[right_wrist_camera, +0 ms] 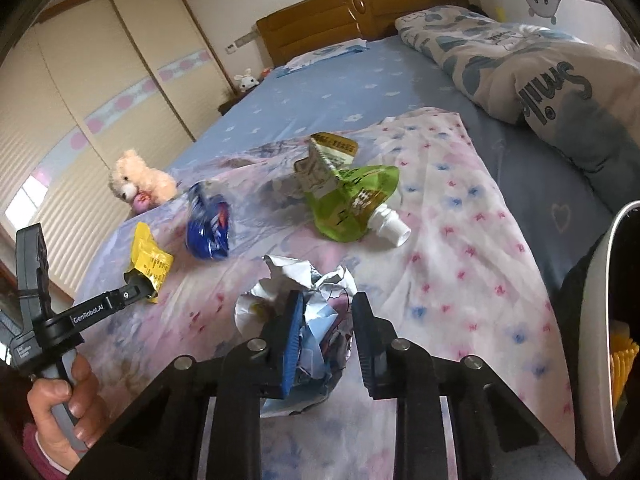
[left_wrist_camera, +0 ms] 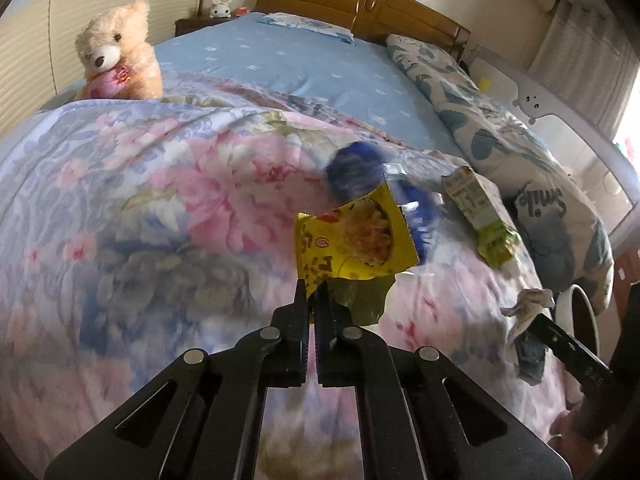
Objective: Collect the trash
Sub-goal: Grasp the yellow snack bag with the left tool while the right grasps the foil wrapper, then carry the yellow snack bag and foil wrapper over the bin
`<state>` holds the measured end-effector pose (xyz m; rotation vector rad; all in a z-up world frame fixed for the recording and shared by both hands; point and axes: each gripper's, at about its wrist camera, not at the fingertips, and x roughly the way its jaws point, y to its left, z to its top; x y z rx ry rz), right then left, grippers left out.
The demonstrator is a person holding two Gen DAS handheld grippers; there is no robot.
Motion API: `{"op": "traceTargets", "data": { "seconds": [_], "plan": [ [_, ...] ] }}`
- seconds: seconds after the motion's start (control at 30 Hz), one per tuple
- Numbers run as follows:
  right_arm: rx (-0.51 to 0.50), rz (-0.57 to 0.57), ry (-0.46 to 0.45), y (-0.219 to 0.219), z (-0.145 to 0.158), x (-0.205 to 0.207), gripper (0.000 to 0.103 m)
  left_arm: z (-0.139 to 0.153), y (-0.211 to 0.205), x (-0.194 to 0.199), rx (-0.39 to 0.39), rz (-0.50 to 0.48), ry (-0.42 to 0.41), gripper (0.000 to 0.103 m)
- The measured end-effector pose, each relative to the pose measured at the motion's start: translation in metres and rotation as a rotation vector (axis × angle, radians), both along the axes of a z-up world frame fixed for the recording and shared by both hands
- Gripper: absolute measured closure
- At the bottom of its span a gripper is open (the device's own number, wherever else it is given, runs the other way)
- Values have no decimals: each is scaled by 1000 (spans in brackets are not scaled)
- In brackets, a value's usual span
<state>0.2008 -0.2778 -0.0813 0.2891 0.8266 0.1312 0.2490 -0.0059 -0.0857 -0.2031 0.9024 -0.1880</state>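
My left gripper [left_wrist_camera: 312,289] is shut on the lower edge of a yellow snack packet [left_wrist_camera: 354,236], which stands up from its tips above the floral quilt. The right wrist view shows the same left gripper [right_wrist_camera: 145,290] at the far left with the yellow packet [right_wrist_camera: 149,260]. My right gripper [right_wrist_camera: 329,299] is shut on a crumpled white and blue paper wad [right_wrist_camera: 316,312] resting on the quilt. A blue wrapper [right_wrist_camera: 208,226] and a green spouted pouch [right_wrist_camera: 352,200] lie beyond it. In the left wrist view, the blue wrapper [left_wrist_camera: 356,170] sits behind the packet.
A teddy bear [left_wrist_camera: 118,54] sits at the far left of the bed. A folded patterned duvet [right_wrist_camera: 540,76] lies along the right side. A white bin rim [right_wrist_camera: 600,280] stands at the bed's right edge. A hand [right_wrist_camera: 60,400] grips the left tool's handle.
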Motion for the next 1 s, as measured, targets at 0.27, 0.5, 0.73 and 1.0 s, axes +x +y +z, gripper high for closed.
{"op": "traceTargets", "data": {
  "seconds": [0.27,0.5,0.73,1.0],
  "plan": [
    [20,-2,-18,-5,10,-29,78,13,-23,-37,-7,-68,-21,101],
    [34,-23,-30,-19,18,-55,78,21,-50,-63,-8,-137,-30,101],
    [42,-51,-51,-38,25,-81,78,25,-80,-85,-4,-202,-37,101],
    [53,-98,-64,-64,28,-107,78,29,-116,-107,10,-294,-43,101]
  ]
}}
